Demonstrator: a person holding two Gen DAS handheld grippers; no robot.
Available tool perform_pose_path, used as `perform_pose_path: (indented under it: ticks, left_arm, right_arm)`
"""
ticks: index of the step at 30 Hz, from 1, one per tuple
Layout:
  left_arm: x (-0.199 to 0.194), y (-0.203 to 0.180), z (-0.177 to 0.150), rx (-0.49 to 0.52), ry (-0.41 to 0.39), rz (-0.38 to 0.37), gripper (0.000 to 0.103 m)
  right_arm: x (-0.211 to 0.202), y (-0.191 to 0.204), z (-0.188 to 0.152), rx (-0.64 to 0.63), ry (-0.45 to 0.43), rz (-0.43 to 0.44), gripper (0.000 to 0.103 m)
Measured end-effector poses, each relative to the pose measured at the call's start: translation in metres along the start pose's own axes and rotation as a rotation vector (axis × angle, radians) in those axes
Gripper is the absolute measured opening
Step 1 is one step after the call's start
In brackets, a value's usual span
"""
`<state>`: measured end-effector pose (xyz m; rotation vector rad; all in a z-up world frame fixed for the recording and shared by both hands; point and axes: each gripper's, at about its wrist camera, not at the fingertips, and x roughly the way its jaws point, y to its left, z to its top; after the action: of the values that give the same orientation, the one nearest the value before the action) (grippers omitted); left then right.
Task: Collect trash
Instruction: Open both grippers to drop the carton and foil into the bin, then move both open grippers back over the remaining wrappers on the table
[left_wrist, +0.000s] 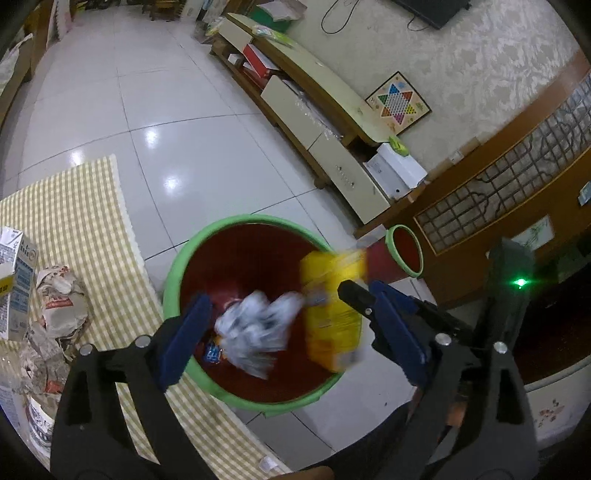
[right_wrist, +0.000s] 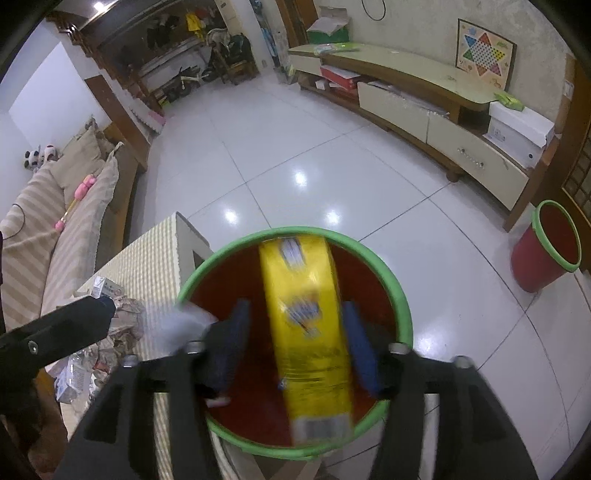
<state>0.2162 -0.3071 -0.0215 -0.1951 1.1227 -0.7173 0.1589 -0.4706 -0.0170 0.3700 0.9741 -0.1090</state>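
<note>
Almost no lettering can be read. The yellow carton (right_wrist: 306, 325), between the right jaws and over the green-rimmed bin (right_wrist: 404, 295), carries a blue mark and a printed panel at its near end, both smeared by blur. The crumpled white wrapper (left_wrist: 255, 332), between the left jaws, shows dark print that is also blurred. On the table left of the left jaws, the milk carton (left_wrist: 16, 284) has blue and white print too small to make out, and the crumpled newspaper (left_wrist: 59, 302) bears a red strip with unreadable characters. The star-pattern game board (left_wrist: 399, 103) against the wall, far beyond the jaws, shows no legible words.
</note>
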Motion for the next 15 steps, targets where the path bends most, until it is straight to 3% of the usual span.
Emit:
perform_pose_path:
  ticks: [3,9,15]
  left_arm:
    - [-0.01,0.006,-0.002,-0.01,-0.021,0.008,0.097]
    - [-0.034,0.025,-0.014,-0.035,-0.054,0.074,0.097]
    - [-0.074,0.044,-0.033,-0.036,-0.117,0.17,0.097]
  right_arm:
    - [-0.002,0.001,0.0,0.0,-0.007,-0.001,0.076]
    - [-0.003,0.009,0.0,-0.029,-0.019,-0.013,0.094]
    - [-0.007,0.031,-0.007,-0.088,-0.032,0.006,0.096]
